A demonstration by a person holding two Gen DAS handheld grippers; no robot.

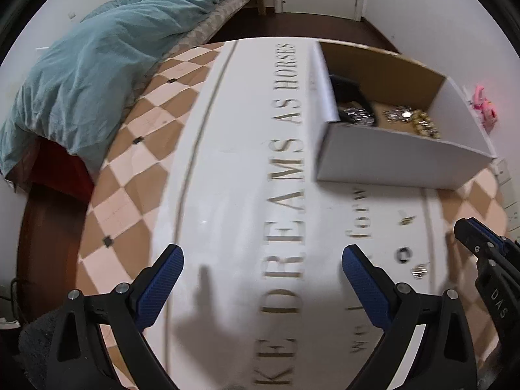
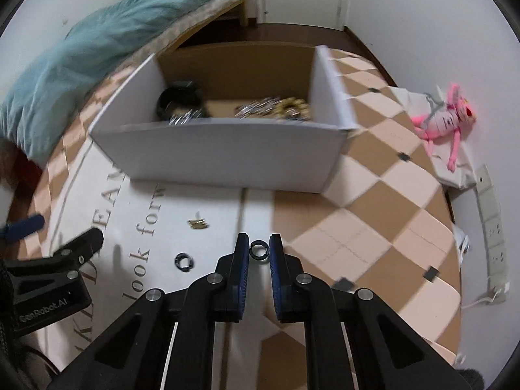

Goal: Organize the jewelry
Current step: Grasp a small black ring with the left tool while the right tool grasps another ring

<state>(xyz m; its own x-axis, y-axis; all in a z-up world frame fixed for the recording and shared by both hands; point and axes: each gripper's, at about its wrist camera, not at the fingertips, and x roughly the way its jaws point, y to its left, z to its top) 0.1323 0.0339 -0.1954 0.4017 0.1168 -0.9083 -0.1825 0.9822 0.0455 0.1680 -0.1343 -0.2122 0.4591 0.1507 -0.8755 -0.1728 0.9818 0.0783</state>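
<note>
My right gripper (image 2: 259,249) is shut on a small dark ring (image 2: 259,249), held between its blue pads above the table. Another dark ring (image 2: 184,261) and a small gold piece (image 2: 197,224) lie on the white lettered cloth to its left. The open white cardboard box (image 2: 221,156) stands beyond, holding a black bracelet (image 2: 180,99) and silver and gold jewelry (image 2: 276,109). My left gripper (image 1: 262,268) is open and empty over the cloth, with the box (image 1: 399,159) ahead to its right. The dark ring (image 1: 404,255) and gold pieces (image 1: 419,271) also show there.
A teal duvet (image 1: 97,61) lies on the bed at the left. A pink plush toy (image 2: 445,118) and a power strip (image 2: 492,227) lie at the table's right edge. The checkered cloth (image 2: 373,221) covers the table's right part.
</note>
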